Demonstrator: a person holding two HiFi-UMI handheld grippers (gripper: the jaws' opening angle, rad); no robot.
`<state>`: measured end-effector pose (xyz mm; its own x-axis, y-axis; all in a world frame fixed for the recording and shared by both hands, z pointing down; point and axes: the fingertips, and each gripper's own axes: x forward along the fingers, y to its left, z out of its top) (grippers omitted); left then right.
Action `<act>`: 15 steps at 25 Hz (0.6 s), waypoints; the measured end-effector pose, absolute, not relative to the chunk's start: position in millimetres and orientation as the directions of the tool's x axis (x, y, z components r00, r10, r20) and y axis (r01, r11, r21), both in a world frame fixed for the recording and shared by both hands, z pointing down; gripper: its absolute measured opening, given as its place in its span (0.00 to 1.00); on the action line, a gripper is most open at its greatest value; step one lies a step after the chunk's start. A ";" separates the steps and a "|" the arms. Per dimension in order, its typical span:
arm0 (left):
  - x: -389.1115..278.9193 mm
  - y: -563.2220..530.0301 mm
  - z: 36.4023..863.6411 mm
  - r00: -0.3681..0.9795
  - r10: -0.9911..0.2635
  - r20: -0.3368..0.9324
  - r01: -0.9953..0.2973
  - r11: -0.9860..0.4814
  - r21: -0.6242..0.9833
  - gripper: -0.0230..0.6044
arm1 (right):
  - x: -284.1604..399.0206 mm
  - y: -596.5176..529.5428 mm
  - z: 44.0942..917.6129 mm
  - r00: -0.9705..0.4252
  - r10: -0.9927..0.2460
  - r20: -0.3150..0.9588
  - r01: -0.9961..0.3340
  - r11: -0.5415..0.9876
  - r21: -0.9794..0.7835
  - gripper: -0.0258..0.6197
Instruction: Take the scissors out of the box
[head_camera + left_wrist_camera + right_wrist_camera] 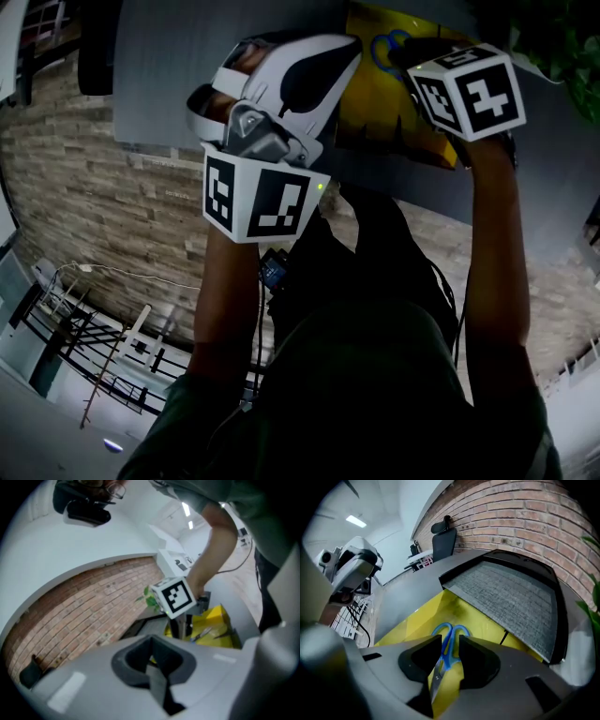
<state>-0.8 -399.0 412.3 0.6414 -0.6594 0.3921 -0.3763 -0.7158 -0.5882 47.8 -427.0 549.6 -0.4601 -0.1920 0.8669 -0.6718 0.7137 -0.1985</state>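
Blue-handled scissors (446, 652) lie flat on the floor of an open yellow box (417, 620). My right gripper (450, 639) points steeply down into the box, open, with one jaw on each side of the scissors and neither pad pressing on them. The head view shows the blue handles (384, 47) in the box (375, 108), just left of the right gripper's marker cube (469, 89). My left gripper (151, 660) is held back from the box (220, 618), its jaws together with nothing in them. Its marker cube (258, 197) is nearest to me.
The box sits on a grey tabletop (178, 66). A grey textured panel in a black frame (511, 597) lies right behind the box. A brick wall (525, 508), green leaves (151, 599) and an office chair (443, 538) stand beyond.
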 end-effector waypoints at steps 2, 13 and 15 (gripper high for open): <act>-1.5 -399.9 410.5 0.640 -0.663 0.389 -0.380 -0.712 -0.590 0.04 | 46.4 -424.6 552.0 -0.457 -0.183 0.871 -0.671 0.713 -0.203 0.21; -3.6 -398.6 408.7 0.641 -0.666 0.381 -0.388 -0.710 -0.587 0.04 | 42.9 -419.3 561.6 -0.402 -0.230 0.886 -0.667 0.736 -0.112 0.17; -2.7 -398.3 407.2 0.643 -0.665 0.380 -0.387 -0.710 -0.589 0.04 | 43.4 -420.0 560.2 -0.397 -0.250 0.883 -0.663 0.743 -0.087 0.17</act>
<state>-2.7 -398.3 407.2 0.6431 -0.6650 0.3797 -0.3865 -0.7100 -0.5887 43.4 -420.0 560.2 -0.3966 -0.2503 0.8832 -0.6634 0.7432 -0.0872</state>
